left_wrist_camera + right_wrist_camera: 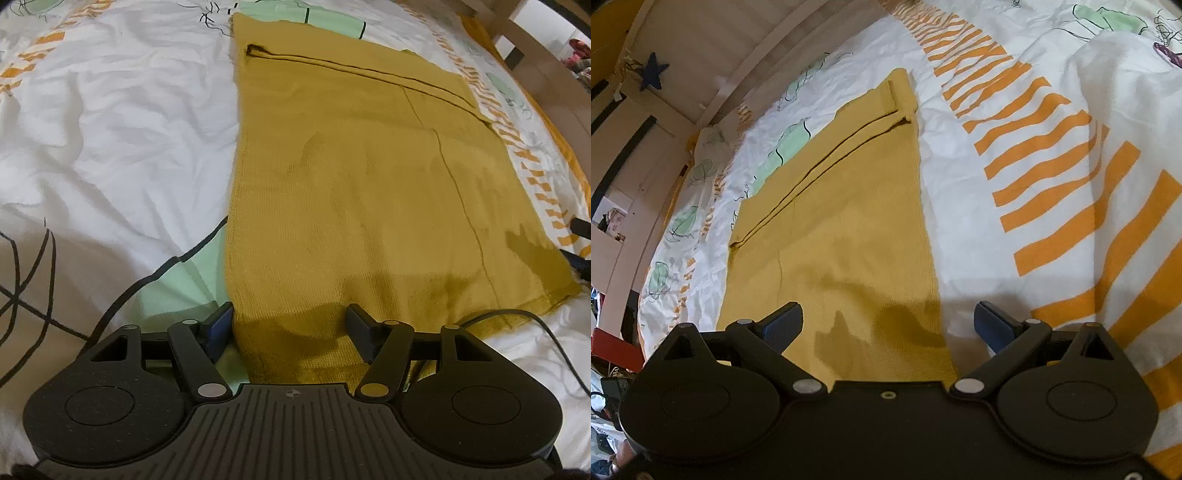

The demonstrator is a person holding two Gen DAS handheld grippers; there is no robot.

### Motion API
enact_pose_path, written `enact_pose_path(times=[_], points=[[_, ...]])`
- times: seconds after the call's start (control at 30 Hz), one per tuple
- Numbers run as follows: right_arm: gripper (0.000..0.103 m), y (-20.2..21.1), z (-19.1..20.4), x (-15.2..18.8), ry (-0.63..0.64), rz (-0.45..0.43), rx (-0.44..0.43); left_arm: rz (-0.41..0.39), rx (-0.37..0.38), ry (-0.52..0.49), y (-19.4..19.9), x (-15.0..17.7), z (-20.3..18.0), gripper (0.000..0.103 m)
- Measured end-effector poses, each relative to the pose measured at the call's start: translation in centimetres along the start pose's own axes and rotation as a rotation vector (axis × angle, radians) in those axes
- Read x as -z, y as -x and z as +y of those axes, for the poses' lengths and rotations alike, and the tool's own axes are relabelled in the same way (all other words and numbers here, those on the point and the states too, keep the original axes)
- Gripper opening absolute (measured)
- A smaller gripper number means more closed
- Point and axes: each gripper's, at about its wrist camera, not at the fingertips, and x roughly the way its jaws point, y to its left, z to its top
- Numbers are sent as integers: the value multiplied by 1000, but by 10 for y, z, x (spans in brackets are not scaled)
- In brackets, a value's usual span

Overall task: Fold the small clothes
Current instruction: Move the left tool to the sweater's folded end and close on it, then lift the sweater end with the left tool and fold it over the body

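Looking along the left claw [290, 328], the mustard-yellow knitted garment [351, 177] lies flat on the bed with its white printed duvet cover [110, 122], its long axis running straight away from the claw toward the far edge of the bed. The claw stands fairly wide with nothing pinched. Its jaws straddle the garment's near left corner: one finger on the bare duvet just left of the cloth edge, the other over the fabric. A thin black cable [535, 325] trails past the near right corner.

From the right wrist view, the right claw [888, 326] is also spread wide and empty, straddling the garment's [842, 221] near right corner, its right finger over bare duvet [1015, 155]. Each claw is thus nearest its own near corner, so the likely fold carries the near hem along the long axis toward the far end.

Count: one garment, two claws, one cable.
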Motion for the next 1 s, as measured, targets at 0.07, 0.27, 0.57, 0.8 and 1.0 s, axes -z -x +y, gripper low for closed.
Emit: enact_pose_path(times=[0.07,0.27,0.57,0.8,1.0], points=[[100,1,2,-3,-2,20,-4,-10,7,6,1,1,2,48],[100,14,4,-7,2,67,1,-38,62,89,4,5,15,10],[99,16,13,-3,104,189,26,-152,96,138,25,5,18,8],[100,-3,22,2,206,312,47,-183,106,172,35,4,26,7],[69,-7,24,6,247,339,40,-180,106,176,35,4,26,7]])
